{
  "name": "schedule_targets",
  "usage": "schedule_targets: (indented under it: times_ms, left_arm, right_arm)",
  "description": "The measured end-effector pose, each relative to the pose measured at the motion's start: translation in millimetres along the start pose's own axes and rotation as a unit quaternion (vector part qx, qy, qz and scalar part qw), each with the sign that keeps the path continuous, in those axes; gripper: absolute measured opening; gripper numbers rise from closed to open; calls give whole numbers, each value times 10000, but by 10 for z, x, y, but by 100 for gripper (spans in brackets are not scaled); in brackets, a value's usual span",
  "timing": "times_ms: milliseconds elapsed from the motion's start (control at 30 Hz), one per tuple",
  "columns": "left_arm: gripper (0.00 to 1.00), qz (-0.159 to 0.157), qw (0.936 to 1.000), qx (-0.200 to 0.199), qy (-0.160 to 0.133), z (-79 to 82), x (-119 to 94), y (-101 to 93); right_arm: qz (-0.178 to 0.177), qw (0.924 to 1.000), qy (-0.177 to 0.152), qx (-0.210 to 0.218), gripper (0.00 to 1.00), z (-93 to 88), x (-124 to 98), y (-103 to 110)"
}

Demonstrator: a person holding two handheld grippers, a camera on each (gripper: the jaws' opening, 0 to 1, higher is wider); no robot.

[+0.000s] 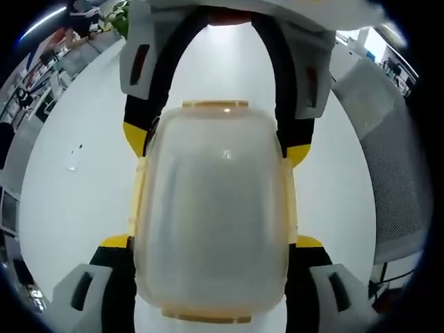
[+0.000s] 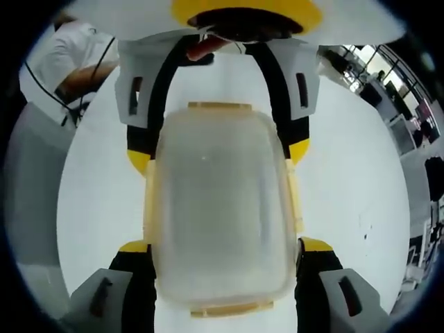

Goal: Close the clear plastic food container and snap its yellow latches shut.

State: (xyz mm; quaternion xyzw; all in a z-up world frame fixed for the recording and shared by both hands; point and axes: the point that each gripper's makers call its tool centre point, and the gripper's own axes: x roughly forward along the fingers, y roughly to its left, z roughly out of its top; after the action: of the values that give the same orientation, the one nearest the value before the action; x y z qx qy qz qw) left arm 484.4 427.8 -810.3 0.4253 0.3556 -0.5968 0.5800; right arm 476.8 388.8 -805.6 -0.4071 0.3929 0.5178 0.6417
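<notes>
**Gripping a clear food container from both ends**

Looking along my left tongs (image 1: 211,246), I see the clear plastic food container (image 1: 215,215) sitting on a white desk (image 1: 76,208), right between my two yellow-tipped jaws. One jaw presses against each long side of the box near its near end, so these tongs are clenched on it. The lid is down on the box. A yellow latch (image 1: 215,105) lies along the far short edge, another along the near short edge, and pale yellow strips run down both long sides. I cannot tell whether any of them is snapped fully home. From the far side, my other tongs reach in and straddle the far end of the box.

Looking along my right tongs (image 2: 220,250), I see the same container (image 2: 218,208) from the opposite end, again held between my jaws, which bear on its long sides near me. These tongs are also clenched on the box. A yellow latch (image 2: 220,106) shows at the far short edge.

A grey mesh chair (image 1: 388,166) stands to the right of the desk in the left gripper view. In the right gripper view a person in a white top (image 2: 66,55) stands at the far left.
</notes>
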Motion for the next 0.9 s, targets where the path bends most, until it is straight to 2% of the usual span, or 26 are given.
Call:
schedule_targets:
  times_ms: [233, 667, 900]
  left_arm:
    - [91, -51, 10000, 17, -21, -15, -12, 72]
    - [91, -83, 10000, 10, -44, -11, -6, 60]
    - [92, -76, 10000, 63, 4, -15, -18, 57]
  right_arm:
    - [13, 10000, 20, 34, 84, 14, 21, -82]
    - [39, 10000, 55, 28, 84, 5, 15, -68]
    - [43, 9999, 21, -142, 84, 21, 4, -77]
